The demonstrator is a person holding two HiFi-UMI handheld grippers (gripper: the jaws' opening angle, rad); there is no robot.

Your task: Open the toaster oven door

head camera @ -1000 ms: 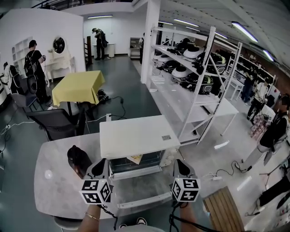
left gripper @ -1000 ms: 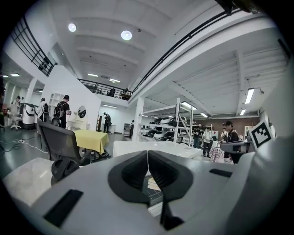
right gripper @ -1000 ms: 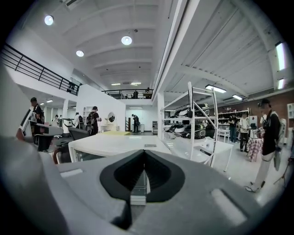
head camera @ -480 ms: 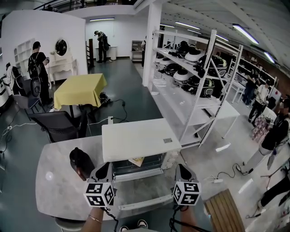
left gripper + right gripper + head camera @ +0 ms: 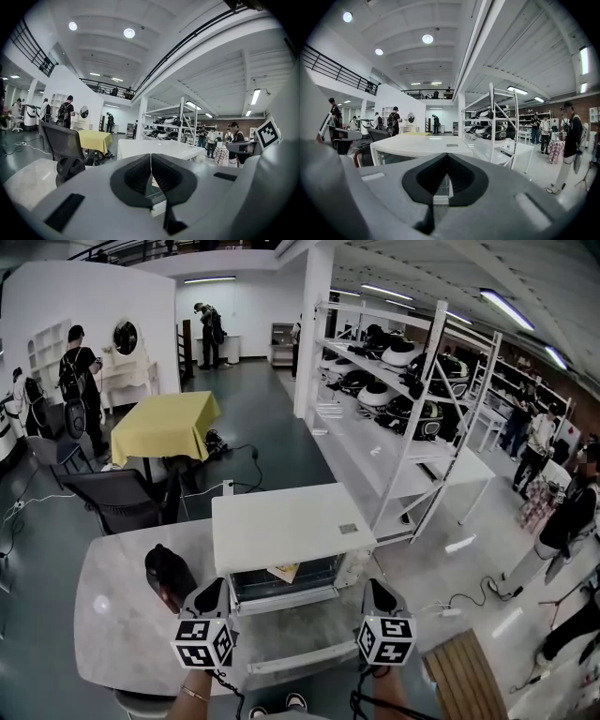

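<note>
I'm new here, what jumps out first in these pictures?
First the white toaster oven in the middle of the grey table, its glass door folded down toward the person. The left tool and right tool, each carrying a cube of black-and-white square markers, flank that door, jaws shut and empty. Behind, a yellow-draped table stands out at left, tall white shelves at right.

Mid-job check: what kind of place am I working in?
Likely a big indoor test or data-collection hall, not a home: white shelving stocked with appliances, a yellow-clothed table, and the toaster oven on a grey worktable.
</note>
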